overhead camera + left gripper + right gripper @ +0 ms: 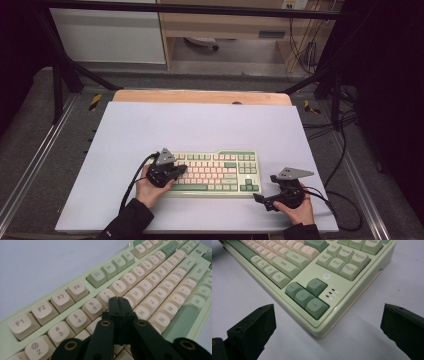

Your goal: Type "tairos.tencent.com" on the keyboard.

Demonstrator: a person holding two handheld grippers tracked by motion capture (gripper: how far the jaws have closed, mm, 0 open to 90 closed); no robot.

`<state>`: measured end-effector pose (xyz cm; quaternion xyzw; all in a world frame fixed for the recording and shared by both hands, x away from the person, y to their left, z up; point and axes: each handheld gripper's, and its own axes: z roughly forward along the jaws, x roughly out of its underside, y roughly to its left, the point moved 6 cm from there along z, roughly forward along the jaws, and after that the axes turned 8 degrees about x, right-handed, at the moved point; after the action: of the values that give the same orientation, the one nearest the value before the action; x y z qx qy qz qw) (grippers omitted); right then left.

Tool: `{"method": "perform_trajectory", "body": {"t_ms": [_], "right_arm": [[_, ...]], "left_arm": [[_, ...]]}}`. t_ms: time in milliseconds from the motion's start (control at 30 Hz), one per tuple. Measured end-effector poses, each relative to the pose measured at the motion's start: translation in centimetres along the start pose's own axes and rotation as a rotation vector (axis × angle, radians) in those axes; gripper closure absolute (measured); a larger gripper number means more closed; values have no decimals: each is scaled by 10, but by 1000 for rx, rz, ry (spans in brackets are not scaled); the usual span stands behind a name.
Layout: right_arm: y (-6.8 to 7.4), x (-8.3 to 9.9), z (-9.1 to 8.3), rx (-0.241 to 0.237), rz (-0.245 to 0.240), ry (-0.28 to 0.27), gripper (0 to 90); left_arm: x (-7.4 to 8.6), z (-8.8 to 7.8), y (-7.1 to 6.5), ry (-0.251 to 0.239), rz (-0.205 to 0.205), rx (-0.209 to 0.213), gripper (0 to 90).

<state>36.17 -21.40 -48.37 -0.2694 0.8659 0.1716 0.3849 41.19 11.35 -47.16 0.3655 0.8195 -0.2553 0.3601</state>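
A pale green keyboard (215,172) with cream and green keys lies on the white mat (200,125), near its front edge. My left gripper (179,170) hangs over the keyboard's left part. In the left gripper view its jaws (119,301) are pressed together with nothing between them, tips just above the cream keys (136,293) near the 6 and the Y. My right gripper (263,200) rests off the keyboard's front right corner. In the right gripper view it (328,313) stands wide open, one jaw on either side of that corner by the arrow keys (308,296), touching nothing.
The mat covers a wooden table (200,96) inside a black frame. Cables (345,150) trail along the right side beyond the mat. Bare mat stretches behind the keyboard and to its left.
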Motion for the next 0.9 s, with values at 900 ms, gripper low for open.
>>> {"method": "perform_trajectory", "body": {"t_ms": [900], "right_arm": [[1,0,-1,-1,0,-1,5]], "left_arm": [[4,-31,-7,-35,17,30,900]]}}
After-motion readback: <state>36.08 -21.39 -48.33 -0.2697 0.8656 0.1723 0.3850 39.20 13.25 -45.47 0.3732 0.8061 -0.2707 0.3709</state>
